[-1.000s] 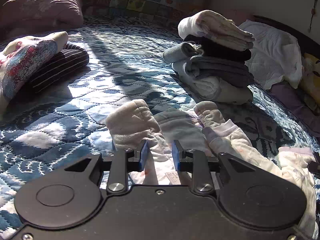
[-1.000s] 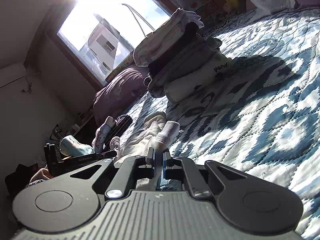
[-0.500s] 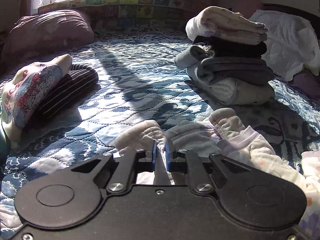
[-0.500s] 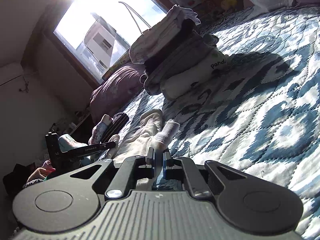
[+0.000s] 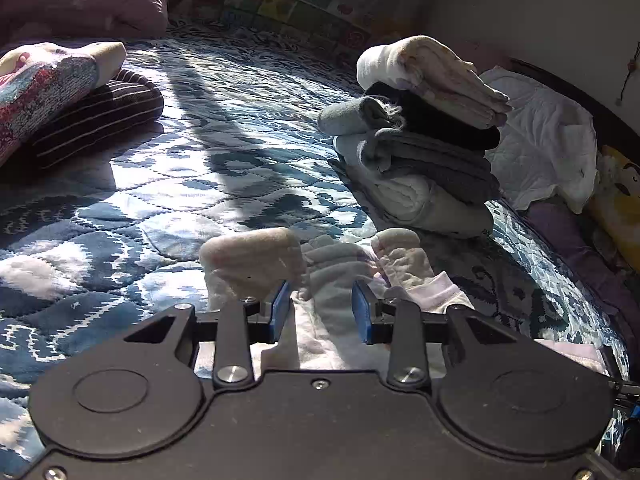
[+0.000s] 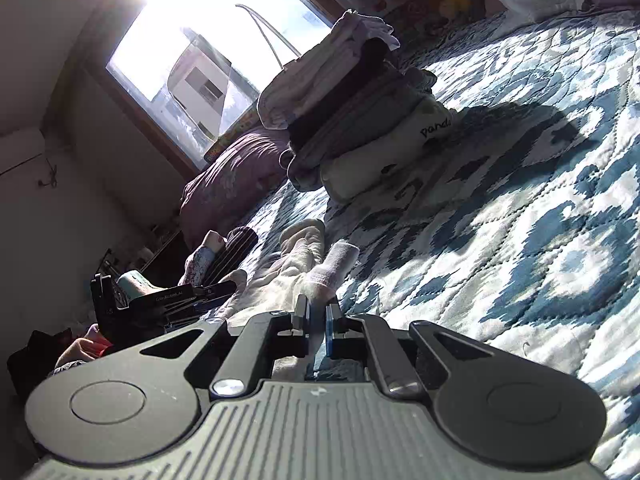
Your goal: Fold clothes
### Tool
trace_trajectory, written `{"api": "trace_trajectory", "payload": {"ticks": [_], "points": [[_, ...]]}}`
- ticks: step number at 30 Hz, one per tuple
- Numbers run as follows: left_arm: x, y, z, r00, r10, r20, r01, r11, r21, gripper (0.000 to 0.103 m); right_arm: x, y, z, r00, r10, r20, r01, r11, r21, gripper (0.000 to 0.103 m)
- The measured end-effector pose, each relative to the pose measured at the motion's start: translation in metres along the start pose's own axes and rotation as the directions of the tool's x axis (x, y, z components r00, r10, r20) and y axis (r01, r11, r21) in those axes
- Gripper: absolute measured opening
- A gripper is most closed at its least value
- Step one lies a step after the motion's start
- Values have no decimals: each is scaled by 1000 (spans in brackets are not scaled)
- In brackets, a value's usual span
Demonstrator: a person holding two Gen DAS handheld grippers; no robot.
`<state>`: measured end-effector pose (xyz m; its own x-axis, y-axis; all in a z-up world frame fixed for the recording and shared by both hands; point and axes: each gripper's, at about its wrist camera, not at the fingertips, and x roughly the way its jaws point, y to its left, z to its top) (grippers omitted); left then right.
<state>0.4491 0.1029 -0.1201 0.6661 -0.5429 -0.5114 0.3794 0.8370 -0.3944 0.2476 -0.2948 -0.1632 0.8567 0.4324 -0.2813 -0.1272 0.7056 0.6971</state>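
On the left of the bed (image 5: 208, 184) lies a small pile: a patterned piece on a striped one (image 5: 100, 116). In the middle, low in the left-wrist view, the left tongs (image 5: 320, 312) stand wide, their blue pads apart over the pale garment (image 5: 332, 280), gripping nothing. The garment (footed baby wear, by the look of its 2 rounded ends) lies rumpled on the quilt, just short of the folded stack (image 5: 424, 140), which rises to the right.

In the right-wrist view the right tongs (image 6: 317, 330) are narrow, with only a slit between the pads; pale cloth (image 6: 296, 276) runs up to them, but whether any is pinched I cannot tell.

To do this step well, I judge the left tongs should come down on 1 edge of the garment and bite a single layer, not a bunch. Both ends should then be drawn taut and level before the fold, with the feet laid together, so that the piece lands flat and fit for the stack.
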Motion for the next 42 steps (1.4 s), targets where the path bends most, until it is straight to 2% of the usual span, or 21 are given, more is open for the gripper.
{"api": "trace_trajectory", "payload": {"ticks": [2, 5, 9, 13, 15, 16, 19, 23, 25, 29, 33, 36, 38, 42], "points": [[-13, 7, 5, 999, -6, 44, 7, 1000, -21, 33, -1, -1, 0, 1000, 0, -1, 0, 1000, 2, 9], [-16, 19, 10, 996, 51, 76, -48, 998, -45, 30, 0, -1, 0, 1000, 0, -3, 0, 1000, 4, 9], [18, 25, 10, 996, 92, 9, -92, 996, -7, 25, 3, -1, 0, 1000, -6, -9, 6, 1000, 4, 9], [47, -2, 12, 981, 182, -61, -171, 973, 158, 25, 6, -1, -1, 1000, -10, -16, 10, 1000, 2, 9], [55, -13, 8, 969, 237, -68, -215, 946, 242, 25, 8, -2, -1, 1000, -15, -21, 15, 1000, 1, 9], [57, -15, 6, 968, 245, -61, -223, 942, 250, 25, 8, -2, -2, 1000, -18, -22, 18, 1000, 1, 9], [51, -13, 1, 971, 236, -31, -221, 942, 251, 25, 10, -2, -3, 999, -28, -16, 28, 1000, 5, 9], [7, -14, 5, 985, 158, 68, -167, 970, 174, 25, 8, -1, -4, 999, -38, 4, 38, 999, 13, 9], [-17, -22, 2, 984, 154, 92, -168, 973, 161, 26, 8, 0, -4, 999, -40, 12, 39, 999, 15, 9], [-43, -26, -20, 988, 147, 46, -151, 982, 116, 26, 7, 0, -5, 999, -38, 18, 38, 999, 29, 9], [-36, -46, -48, 989, 144, -23, -137, 973, 184, 26, 7, -2, -4, 999, -32, 14, 31, 999, 37, 9], [-9, -64, -63, 976, 214, -45, -187, 925, 332, 26, 8, -2, -4, 999, -36, 13, 35, 999, 39, 9], [-16, -66, -57, 975, 217, -38, -195, 930, 310, 26, 9, -2, -5, 999, -41, 14, 41, 998, 41, 9], [-70, -79, -51, 982, 171, 79, -186, 949, 254, 26, 10, 0, -5, 999, -35, 15, 35, 999, 34, 9]]}}
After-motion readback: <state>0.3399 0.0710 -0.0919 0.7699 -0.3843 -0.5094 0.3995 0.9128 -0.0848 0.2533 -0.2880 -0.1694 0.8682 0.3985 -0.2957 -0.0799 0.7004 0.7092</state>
